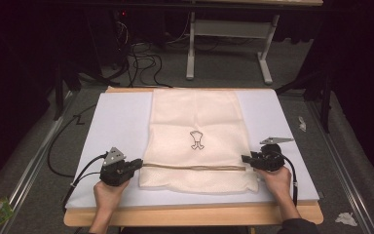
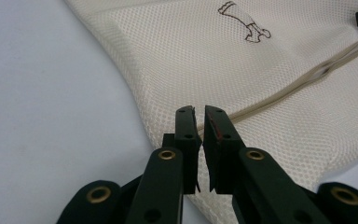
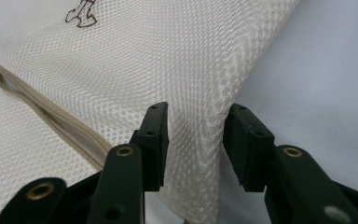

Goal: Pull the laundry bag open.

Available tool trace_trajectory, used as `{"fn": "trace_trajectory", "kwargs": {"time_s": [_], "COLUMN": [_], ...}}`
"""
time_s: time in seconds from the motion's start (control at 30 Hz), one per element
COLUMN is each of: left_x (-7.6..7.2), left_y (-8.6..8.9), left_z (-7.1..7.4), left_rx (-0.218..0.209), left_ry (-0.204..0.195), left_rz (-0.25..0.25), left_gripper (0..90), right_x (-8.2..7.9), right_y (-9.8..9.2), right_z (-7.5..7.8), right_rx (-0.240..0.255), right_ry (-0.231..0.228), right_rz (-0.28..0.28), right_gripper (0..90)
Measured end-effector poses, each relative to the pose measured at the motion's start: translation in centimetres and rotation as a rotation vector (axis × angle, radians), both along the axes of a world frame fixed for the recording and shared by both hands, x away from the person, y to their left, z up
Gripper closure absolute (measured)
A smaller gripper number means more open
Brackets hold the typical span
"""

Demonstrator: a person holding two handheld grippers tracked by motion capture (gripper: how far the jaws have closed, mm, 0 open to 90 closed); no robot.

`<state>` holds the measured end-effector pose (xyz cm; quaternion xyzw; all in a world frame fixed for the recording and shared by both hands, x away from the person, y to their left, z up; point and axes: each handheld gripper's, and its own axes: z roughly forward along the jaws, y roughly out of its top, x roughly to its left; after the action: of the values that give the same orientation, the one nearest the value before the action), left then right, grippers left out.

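Dark room, grey carpet floor, cables [image 1: 141, 61] and white desk legs [image 1: 191, 48] at frame top. White rectangular surface [image 1: 112, 122] on a wooden board fills the centre of the high view.

Left gripper [image 1: 137, 165] sits lower left, in the person's left hand [image 1: 108, 192]. Its fingers [image 2: 186, 133] are nearly closed, a narrow gap between them, the end of the beige drawstring cord [image 1: 195, 168] running in between; pinched on it at the bag's left edge.

Cream mesh drawstring bag [image 1: 195, 117] lies flat at centre, long side running toward frame top, a small dark printed figure [image 1: 196, 140] in the middle. Cord stretches straight across the bag's lower part, from one gripper to the other.

Right gripper [image 1: 246, 159] sits lower right, in the right hand [image 1: 277, 180]. Its fingers [image 3: 154, 135] stand apart, a raised fold of the bag's mesh edge between them, pads not pressing on it. Cord passes left of the fingers in the right gripper view.
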<state>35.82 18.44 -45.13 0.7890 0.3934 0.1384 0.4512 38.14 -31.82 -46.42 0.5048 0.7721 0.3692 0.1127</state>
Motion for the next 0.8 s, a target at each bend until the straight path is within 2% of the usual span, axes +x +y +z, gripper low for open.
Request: {"fn": "trace_trajectory", "kwargs": {"time_s": [0.03,0.23,0.37,0.8], "left_x": [0.0,0.0,0.1,0.4], "left_y": [0.1,0.5,0.6,1.9], "left_z": [0.1,0.5,0.8,2.3], "left_rx": [-0.005,-0.041,-0.07,-0.074], "left_ry": [-0.005,-0.041,-0.053,-0.102], "left_rz": [0.002,0.014,0.021,0.081], "left_gripper": [82.9,76.8,70.0,60.8], "right_x": [0.0,-0.3,-0.5,-1.3], "right_y": [-0.1,-0.6,-0.4,-1.7], "right_z": [0.1,0.5,0.9,3.0], "right_rx": [0.001,0.012,-0.004,0.031], "right_ry": [-0.015,-0.036,-0.069,-0.175], "right_rz": [-0.001,-0.021,-0.02,-0.058], "right_gripper": [58.8,55.6,57.1,61.3]}}
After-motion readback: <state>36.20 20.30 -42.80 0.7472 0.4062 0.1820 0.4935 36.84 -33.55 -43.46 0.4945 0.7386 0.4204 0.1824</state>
